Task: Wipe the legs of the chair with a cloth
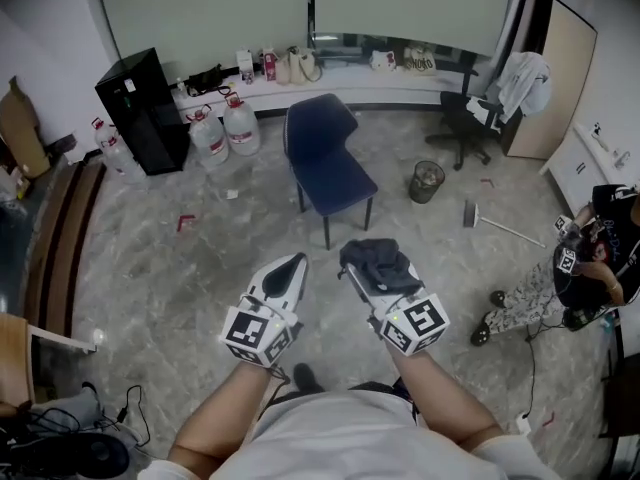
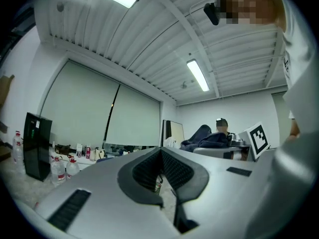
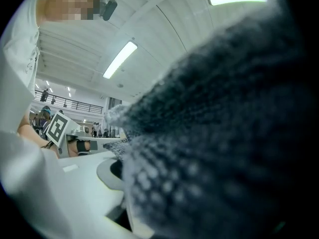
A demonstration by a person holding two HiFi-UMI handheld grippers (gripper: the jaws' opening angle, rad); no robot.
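Marble floor (image 1: 150,268), blue chair (image 1: 335,178) ahead, legs not yet wiped.
Right gripper (image 1: 360,271) pinches the bunched cloth (image 1: 382,256), which may slip loose; left gripper (image 1: 295,264) closed, empty.

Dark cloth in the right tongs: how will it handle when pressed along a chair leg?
Probably floppy: the cloth bunches and drapes over the right tongs. Its nubby knit, seen close in the right gripper view, suggests it is light and grips rather than slips.

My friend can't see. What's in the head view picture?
The right gripper holds a dark cloth; the left gripper is shut and empty. Both hover before a blue chair on a marbled floor, where a person sits at right.
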